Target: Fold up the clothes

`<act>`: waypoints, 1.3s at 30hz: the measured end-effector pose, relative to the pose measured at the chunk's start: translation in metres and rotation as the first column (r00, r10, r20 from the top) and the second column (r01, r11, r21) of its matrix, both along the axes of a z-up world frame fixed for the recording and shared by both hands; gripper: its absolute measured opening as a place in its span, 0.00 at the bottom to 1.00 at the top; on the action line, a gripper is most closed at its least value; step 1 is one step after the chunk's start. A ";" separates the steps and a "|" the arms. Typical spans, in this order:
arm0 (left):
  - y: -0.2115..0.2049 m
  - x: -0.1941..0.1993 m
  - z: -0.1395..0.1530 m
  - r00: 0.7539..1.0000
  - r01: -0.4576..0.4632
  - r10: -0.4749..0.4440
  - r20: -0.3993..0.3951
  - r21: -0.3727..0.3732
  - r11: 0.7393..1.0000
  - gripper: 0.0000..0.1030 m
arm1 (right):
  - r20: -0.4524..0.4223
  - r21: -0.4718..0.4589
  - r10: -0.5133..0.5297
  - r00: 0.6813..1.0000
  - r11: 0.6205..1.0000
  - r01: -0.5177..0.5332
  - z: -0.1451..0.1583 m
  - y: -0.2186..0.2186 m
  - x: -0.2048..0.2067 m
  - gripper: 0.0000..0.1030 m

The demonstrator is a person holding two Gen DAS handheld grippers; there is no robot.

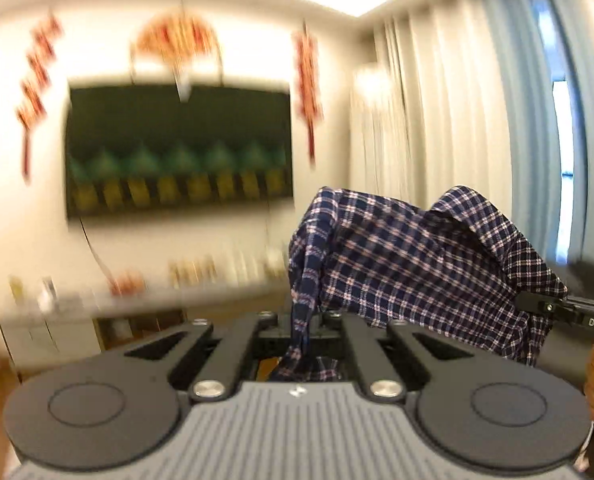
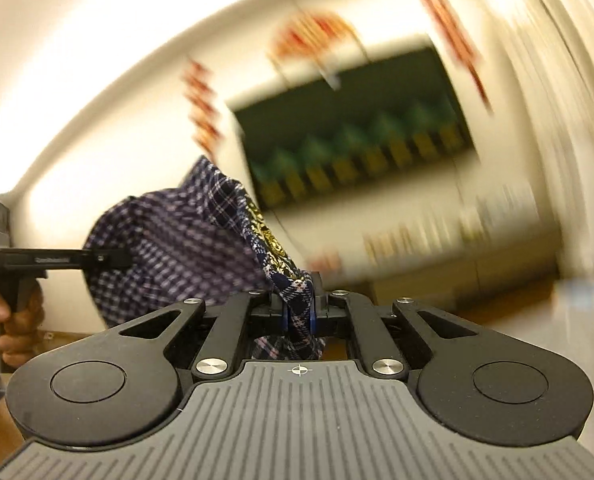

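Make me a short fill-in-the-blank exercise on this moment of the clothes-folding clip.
1. Both grippers are shut on one ____ shirt.
2. The left gripper and the right gripper hold it up in the ____.
3. The wall behind carries a dark ____.

Missing words: checked; air; screen

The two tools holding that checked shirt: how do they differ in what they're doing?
The left tool pinches a thin, rope-like twist of the shirt, while the right tool clamps a wider fold that shows a yellow patterned lining. In the left view the room sits fairly level behind the left tool, whereas it looks strongly tilted behind the right tool. Both are shut on the same shirt, which hangs raised between them.
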State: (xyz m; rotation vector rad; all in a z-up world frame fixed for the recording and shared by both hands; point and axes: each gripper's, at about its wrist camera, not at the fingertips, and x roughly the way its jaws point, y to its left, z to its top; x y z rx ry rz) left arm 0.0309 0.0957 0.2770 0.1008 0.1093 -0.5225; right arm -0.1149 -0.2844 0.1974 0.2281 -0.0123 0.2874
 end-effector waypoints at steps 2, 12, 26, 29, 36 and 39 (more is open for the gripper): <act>0.008 -0.035 0.037 0.995 -0.020 0.023 0.102 -0.029 0.999 0.02 | 0.121 -0.071 0.026 0.992 0.997 -0.018 0.054 0.007 -0.014 0.01; 0.017 -0.147 0.116 0.935 -0.022 0.064 0.350 -0.123 0.992 0.03 | 0.409 -0.247 0.177 0.895 0.966 -0.078 0.207 0.048 -0.092 0.01; 0.035 0.135 -0.074 0.909 -0.351 0.349 -0.226 0.032 0.936 0.02 | -0.117 -0.359 0.048 0.992 0.929 -0.087 0.074 0.097 0.199 0.01; 0.034 0.195 -0.165 0.825 -0.378 0.412 -0.386 0.163 0.911 0.04 | -0.317 -0.360 -0.050 0.947 0.930 -0.071 -0.019 0.112 0.288 0.18; 0.063 0.177 -0.299 0.711 -0.344 0.389 -0.586 0.193 0.919 0.12 | -0.614 -0.193 -0.037 0.788 0.976 -0.105 -0.191 0.069 0.311 0.38; 0.063 0.130 -0.299 0.704 -0.307 0.318 -0.634 0.132 0.942 0.18 | -0.662 -0.148 0.042 0.748 0.971 -0.186 -0.226 0.057 0.264 0.51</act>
